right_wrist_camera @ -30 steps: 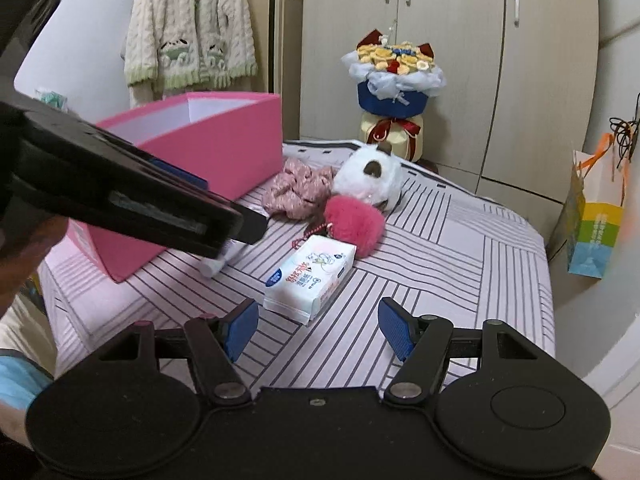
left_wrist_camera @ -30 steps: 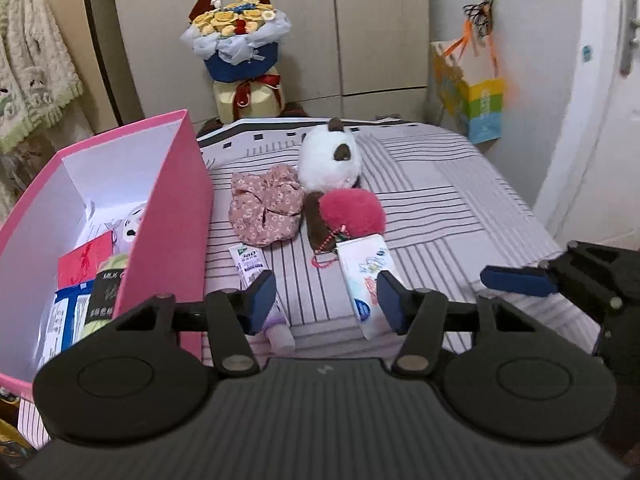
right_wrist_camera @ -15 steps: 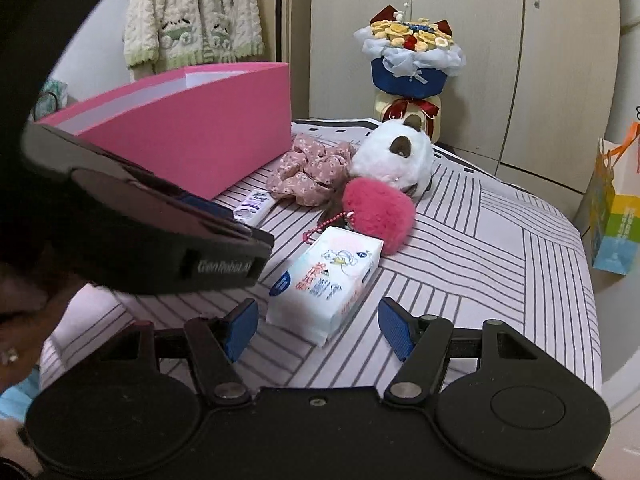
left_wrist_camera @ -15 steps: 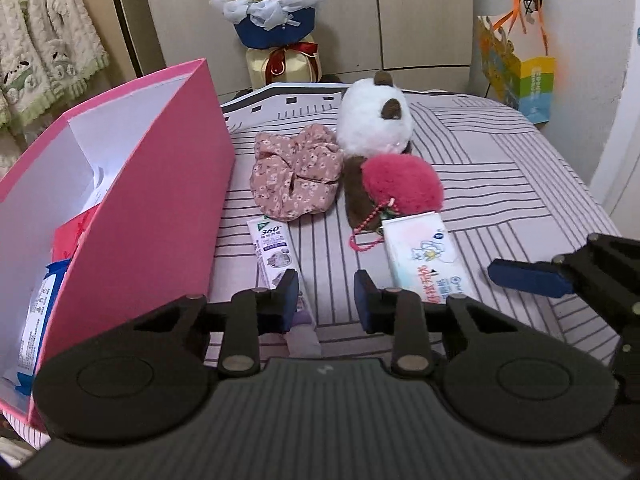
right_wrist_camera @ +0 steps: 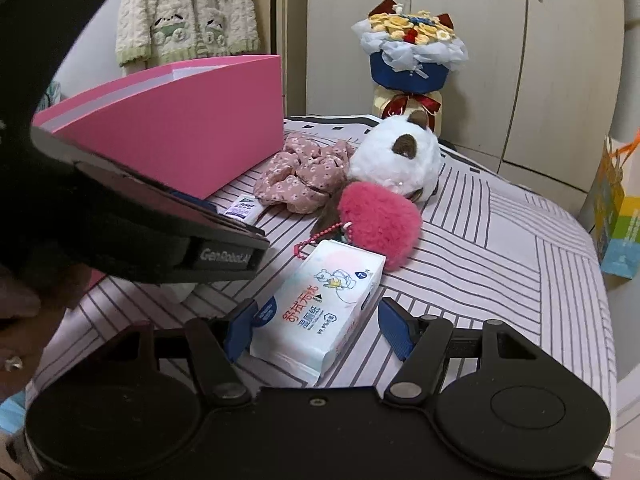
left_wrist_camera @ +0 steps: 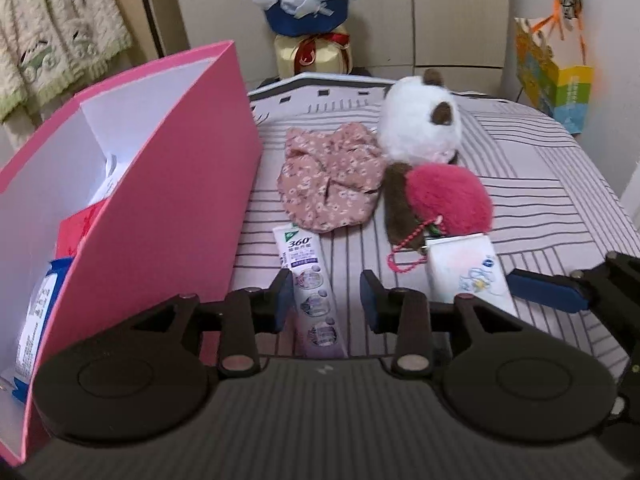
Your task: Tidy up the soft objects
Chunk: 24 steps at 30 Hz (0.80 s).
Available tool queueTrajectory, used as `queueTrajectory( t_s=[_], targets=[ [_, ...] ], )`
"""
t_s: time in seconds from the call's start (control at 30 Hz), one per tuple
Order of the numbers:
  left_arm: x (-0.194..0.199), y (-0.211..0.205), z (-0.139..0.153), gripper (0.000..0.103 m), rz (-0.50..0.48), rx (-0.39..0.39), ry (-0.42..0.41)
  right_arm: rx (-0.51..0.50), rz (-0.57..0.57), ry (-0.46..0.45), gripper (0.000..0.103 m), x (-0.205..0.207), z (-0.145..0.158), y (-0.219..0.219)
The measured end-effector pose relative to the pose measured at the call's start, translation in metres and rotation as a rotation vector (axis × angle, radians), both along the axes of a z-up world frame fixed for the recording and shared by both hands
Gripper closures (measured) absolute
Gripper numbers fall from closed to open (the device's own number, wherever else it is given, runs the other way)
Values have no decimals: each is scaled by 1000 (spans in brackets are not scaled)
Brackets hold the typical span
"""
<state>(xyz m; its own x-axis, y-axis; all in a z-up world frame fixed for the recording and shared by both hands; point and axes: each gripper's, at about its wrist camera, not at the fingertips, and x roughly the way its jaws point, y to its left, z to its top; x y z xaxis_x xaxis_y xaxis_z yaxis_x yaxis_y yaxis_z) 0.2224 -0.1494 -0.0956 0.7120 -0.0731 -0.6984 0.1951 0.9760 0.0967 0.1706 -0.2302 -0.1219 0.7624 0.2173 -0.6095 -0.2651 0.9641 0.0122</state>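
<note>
On the striped bed cover a toothpaste tube (left_wrist_camera: 310,280) lies between the fingers of my left gripper (left_wrist_camera: 325,300). Its jaws are opening and the pads do not press on the tube. My right gripper (right_wrist_camera: 318,328) is open, with the near end of a white wet-wipes pack (right_wrist_camera: 320,312) between its fingers; the right pad stands clear of the pack. Beyond lie a floral fabric scrunchie (left_wrist_camera: 332,180), a white plush toy (left_wrist_camera: 420,128) and a pink pompom keychain (left_wrist_camera: 448,200). The open pink box (left_wrist_camera: 168,200) stands on the left.
The pink box holds several packets and a red card. A flower bouquet (right_wrist_camera: 412,52) stands before the wardrobe behind the bed. A colourful paper bag (left_wrist_camera: 556,76) hangs on the right. A knitted cardigan (right_wrist_camera: 188,12) hangs at the back left. The bed's edge falls away on the right.
Both grippers have moved forward and down towards the bed. The left jaws narrowed, then widened a little around the tube. The wipes pack now lies between the right fingers.
</note>
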Motion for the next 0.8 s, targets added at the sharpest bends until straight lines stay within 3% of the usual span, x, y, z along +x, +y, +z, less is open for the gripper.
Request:
queueTrajectory(
  t_s=[0.07, 0.1, 0.17, 0.33, 0.57, 0.67, 0.77, 0.8],
  targets=[
    [2, 2, -1, 62, 8, -17, 4, 22, -4, 3, 34, 0, -1, -2],
    [2, 2, -2, 62, 10, -18, 4, 38, -2, 3, 43, -1, -1, -3],
    [1, 2, -3, 63, 9, -19, -2, 39, -14, 0, 45, -4, -1, -4],
    [-5, 7, -4, 81, 23, -17, -40, -5, -53, -1, 51, -17, 1, -5],
    [-17, 9, -6, 81, -1, -60, -71, -31, -119, 0, 46, -12, 2, -9],
    [-17, 8, -5, 80, -10, -63, -66, -32, -121, -21, 36, -5, -1, -11],
    [-12, 8, -6, 75, -2, -76, -36, -10, -112, -23, 39, -1, -2, -13],
    [-7, 7, -8, 73, -4, -75, -2, 1, -98, -22, 50, -2, -2, -14]
  ],
)
